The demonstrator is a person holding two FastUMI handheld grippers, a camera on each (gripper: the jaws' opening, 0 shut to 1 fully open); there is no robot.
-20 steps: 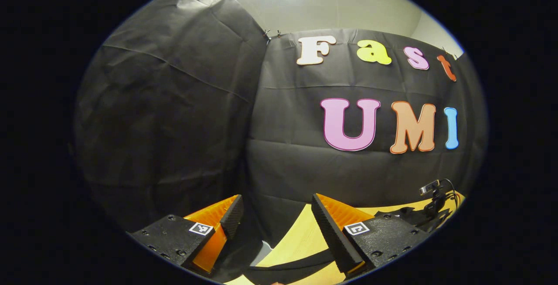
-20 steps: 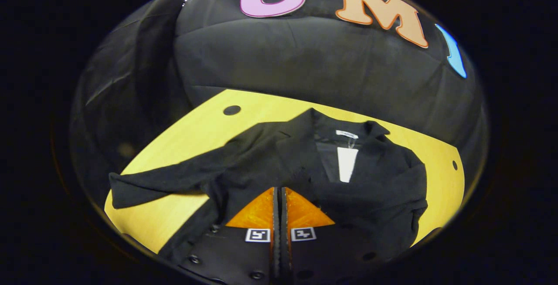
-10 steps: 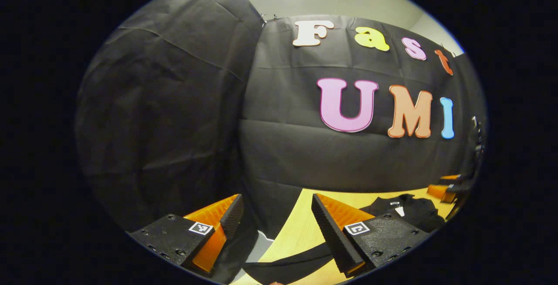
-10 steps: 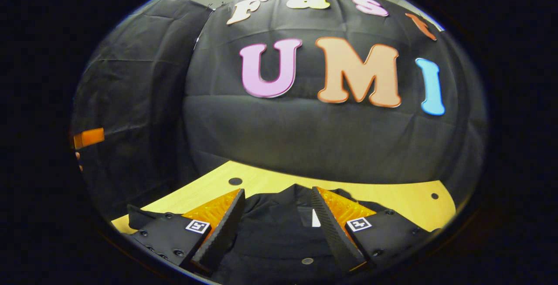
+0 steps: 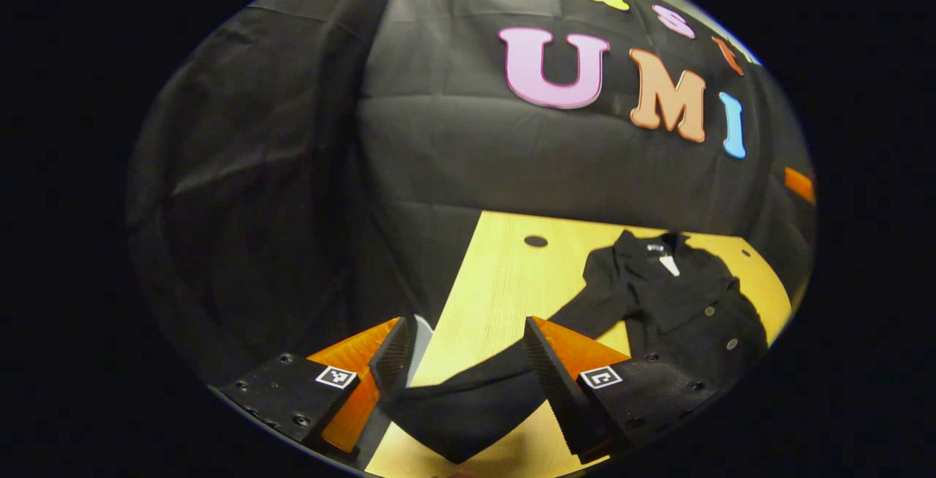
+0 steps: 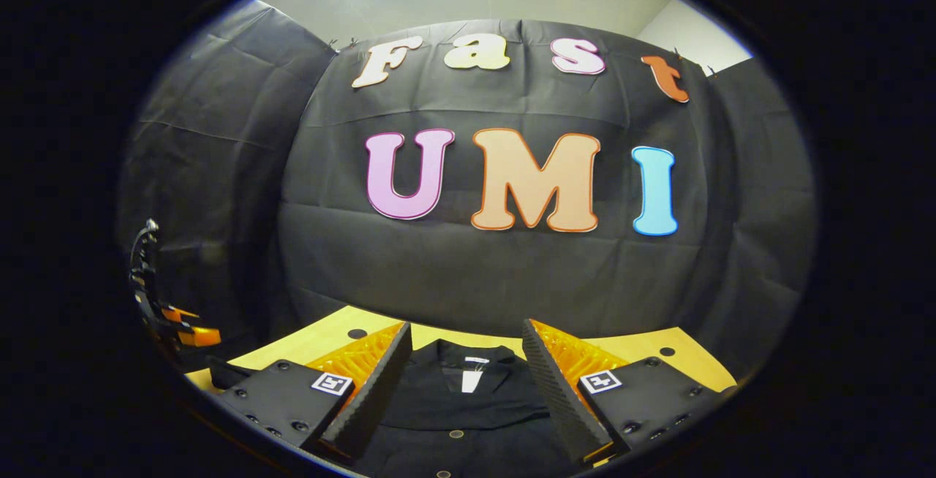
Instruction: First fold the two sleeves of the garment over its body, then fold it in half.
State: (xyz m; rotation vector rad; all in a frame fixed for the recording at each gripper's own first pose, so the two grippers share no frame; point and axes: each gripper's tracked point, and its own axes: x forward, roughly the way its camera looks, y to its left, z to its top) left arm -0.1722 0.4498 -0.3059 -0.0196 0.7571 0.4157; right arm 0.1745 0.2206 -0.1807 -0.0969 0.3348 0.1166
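My left gripper (image 5: 462, 346) is spread wide, with the sleeve (image 5: 475, 397) lying between the fingers, not pinched. The shirt (image 5: 680, 302) lies flat on the table (image 5: 504, 281) out at 2 o'clock. My right gripper (image 6: 464, 361) is wide too, hovering above the shirt's collar (image 6: 468, 365) at 12 o'clock.

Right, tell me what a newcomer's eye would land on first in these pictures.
The black garment lies spread on the yellow table, collar toward the far wall, one long sleeve trailing out. That sleeve's end sits between the open fingers of the left gripper. The right gripper, also open, hovers over the collar.
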